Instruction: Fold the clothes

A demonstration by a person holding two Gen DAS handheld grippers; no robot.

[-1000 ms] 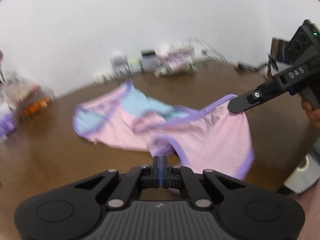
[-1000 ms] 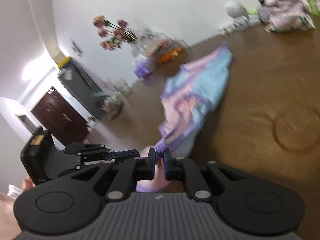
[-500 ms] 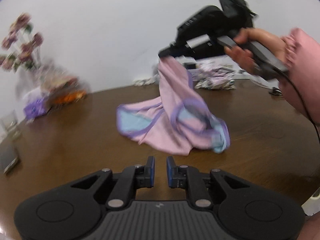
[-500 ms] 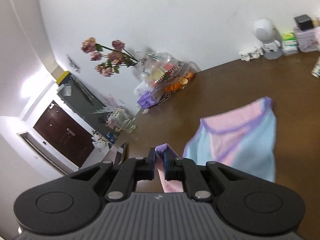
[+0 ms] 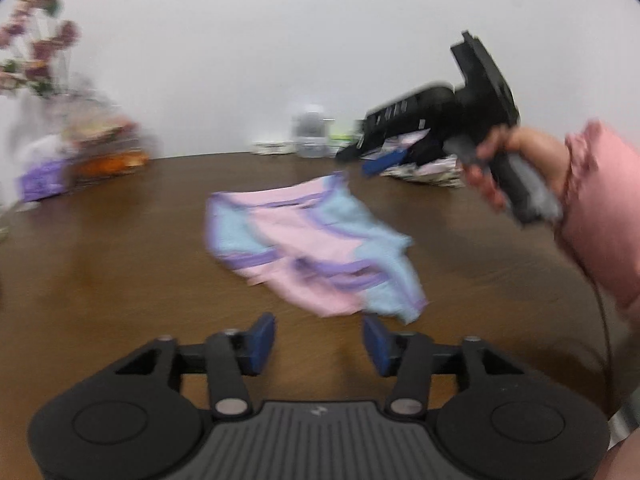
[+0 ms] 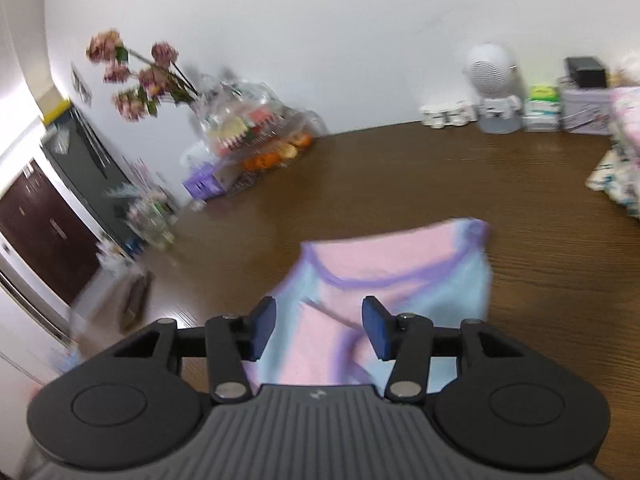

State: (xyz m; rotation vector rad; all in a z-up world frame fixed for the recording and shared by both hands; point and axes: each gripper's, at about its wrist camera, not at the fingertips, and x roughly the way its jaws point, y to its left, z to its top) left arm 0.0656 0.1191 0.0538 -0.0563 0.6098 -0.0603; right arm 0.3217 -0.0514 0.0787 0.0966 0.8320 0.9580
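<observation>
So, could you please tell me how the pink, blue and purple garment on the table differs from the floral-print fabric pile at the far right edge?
The pink, blue and purple garment lies mid-table on the brown wooden table; the floral-print fabric pile sits at its right edge. The garment has plain colour blocks with purple trim; the pile is pale with a small print. The garment lies just beyond the opening right gripper; the pile lies farther away. Both are soft cloth on the table, ungripped.

Motion blur smears the pink-and-blue garment [image 5: 312,248], hiding how its layers lie. The right gripper's own body covers the garment's near edge [image 6: 316,376]. Clutter along the wall [image 5: 92,152] is too blurred to identify. A pink sleeve [image 5: 604,208] runs off the frame's edge.
</observation>
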